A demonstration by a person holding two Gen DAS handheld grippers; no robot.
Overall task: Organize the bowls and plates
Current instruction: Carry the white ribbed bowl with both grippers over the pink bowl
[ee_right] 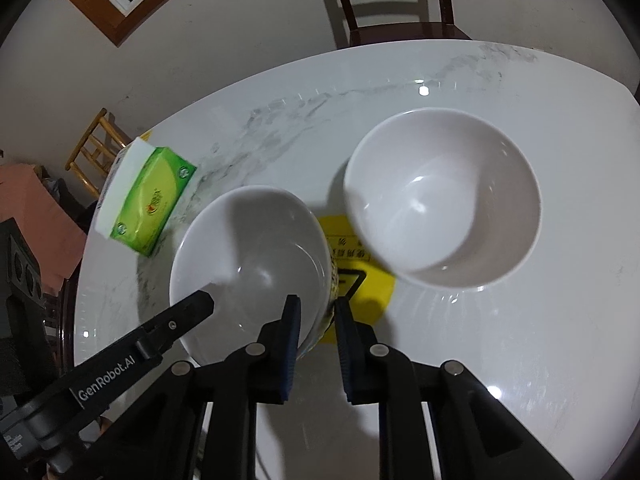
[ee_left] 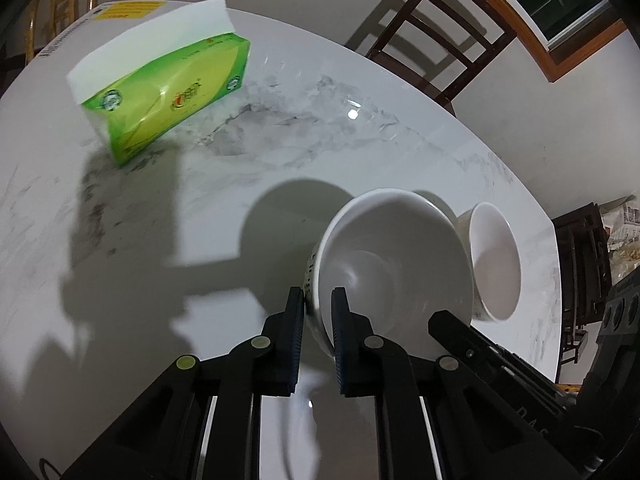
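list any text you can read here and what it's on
"GenRobot.AI": on the left tool's black arm in the right wrist view.
Green tissue pack: logo lettering, blurred.
Yellow sticker on the table: black print, too small.
Held bowl outer wall: dark characters, unreadable.

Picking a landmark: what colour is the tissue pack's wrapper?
Green and yellow soft tissue pack, white tissues showing; clearest in left wrist view.

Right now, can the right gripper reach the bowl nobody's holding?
Probably not yet: the right gripper is shut on the patterned bowl at its rim. The free bowl sits close ahead, nothing between.
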